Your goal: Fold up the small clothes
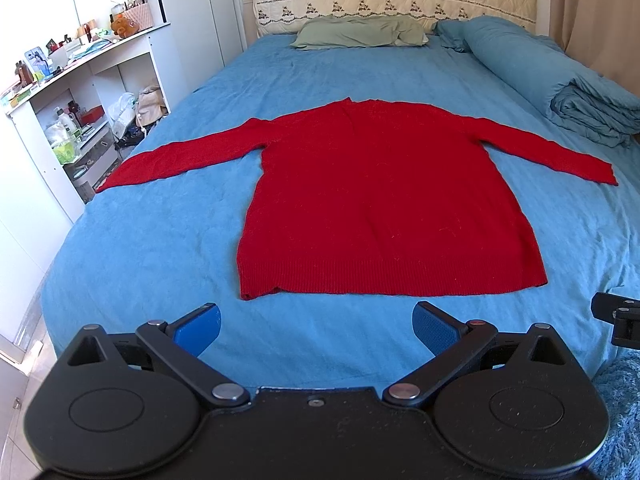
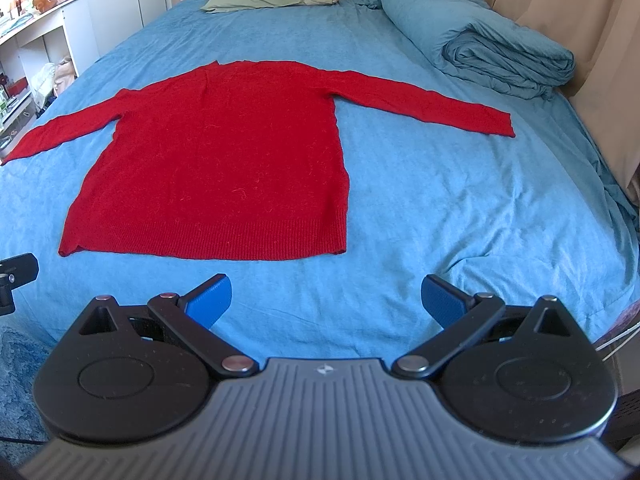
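A red long-sleeved sweater (image 1: 384, 200) lies flat on the blue bed sheet (image 1: 160, 248), both sleeves spread out sideways, hem toward me. It also shows in the right wrist view (image 2: 224, 160). My left gripper (image 1: 316, 324) is open and empty, above the sheet just short of the hem. My right gripper (image 2: 326, 300) is open and empty, in front of the hem's right corner. Part of the right gripper shows at the edge of the left wrist view (image 1: 620, 320), and part of the left gripper at the edge of the right wrist view (image 2: 16, 280).
A folded blue duvet (image 1: 560, 88) lies along the bed's right side, also in the right wrist view (image 2: 492, 44). A green pillow (image 1: 360, 32) lies at the headboard. White shelves (image 1: 76, 96) with clutter stand left of the bed. A beige curtain (image 2: 592, 40) hangs at the right.
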Action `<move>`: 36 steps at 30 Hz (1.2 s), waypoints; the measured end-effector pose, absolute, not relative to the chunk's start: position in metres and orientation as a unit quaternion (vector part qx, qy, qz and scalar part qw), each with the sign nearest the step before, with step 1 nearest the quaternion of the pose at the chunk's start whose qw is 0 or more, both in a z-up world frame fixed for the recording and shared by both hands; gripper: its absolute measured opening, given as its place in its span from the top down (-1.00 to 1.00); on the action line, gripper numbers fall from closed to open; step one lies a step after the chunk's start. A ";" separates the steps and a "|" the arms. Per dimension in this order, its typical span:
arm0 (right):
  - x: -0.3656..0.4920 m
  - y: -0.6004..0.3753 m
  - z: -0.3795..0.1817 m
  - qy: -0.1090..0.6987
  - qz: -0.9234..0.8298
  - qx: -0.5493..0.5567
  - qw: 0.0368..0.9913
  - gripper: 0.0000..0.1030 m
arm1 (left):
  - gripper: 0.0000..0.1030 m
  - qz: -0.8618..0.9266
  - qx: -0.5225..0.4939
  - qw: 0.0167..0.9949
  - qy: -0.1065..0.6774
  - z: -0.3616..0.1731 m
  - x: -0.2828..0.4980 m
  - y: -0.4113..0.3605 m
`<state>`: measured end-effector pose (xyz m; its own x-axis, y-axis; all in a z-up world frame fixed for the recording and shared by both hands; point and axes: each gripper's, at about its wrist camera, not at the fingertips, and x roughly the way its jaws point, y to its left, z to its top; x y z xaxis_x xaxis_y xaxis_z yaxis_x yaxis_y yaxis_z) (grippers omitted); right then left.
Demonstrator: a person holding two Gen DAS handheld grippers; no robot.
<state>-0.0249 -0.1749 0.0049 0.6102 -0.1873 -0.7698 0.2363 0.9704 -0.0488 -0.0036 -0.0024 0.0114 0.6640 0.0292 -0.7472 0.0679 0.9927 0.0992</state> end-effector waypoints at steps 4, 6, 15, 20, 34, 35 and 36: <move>-0.024 -0.175 0.004 0.426 -0.117 0.029 0.897 -1.00 | -1.00 -0.010 0.060 0.911 0.409 0.011 -0.004 -0.002; -0.024 -0.176 0.004 0.426 -0.118 0.031 0.896 -1.00 | -1.00 -0.010 0.060 0.911 0.409 0.011 -0.004 -0.002; -0.025 -0.176 0.005 0.426 -0.118 0.033 0.897 -1.00 | -1.00 -0.011 0.060 0.911 0.409 0.010 -0.004 -0.002; -0.026 -0.176 0.006 0.425 -0.117 0.035 0.897 -1.00 | -1.00 -0.011 0.059 0.911 0.408 0.010 -0.004 -0.001; -0.026 -0.177 0.006 0.426 -0.117 0.036 0.897 -1.00 | -1.00 -0.010 0.058 0.912 0.407 0.011 -0.005 0.000; -0.026 -0.177 0.006 0.425 -0.116 0.036 0.897 -1.00 | -1.00 -0.010 0.058 0.912 0.406 0.011 -0.005 0.000; -0.026 -0.177 0.006 0.425 -0.116 0.036 0.897 -1.00 | -1.00 -0.009 0.059 0.912 0.406 0.011 -0.005 0.000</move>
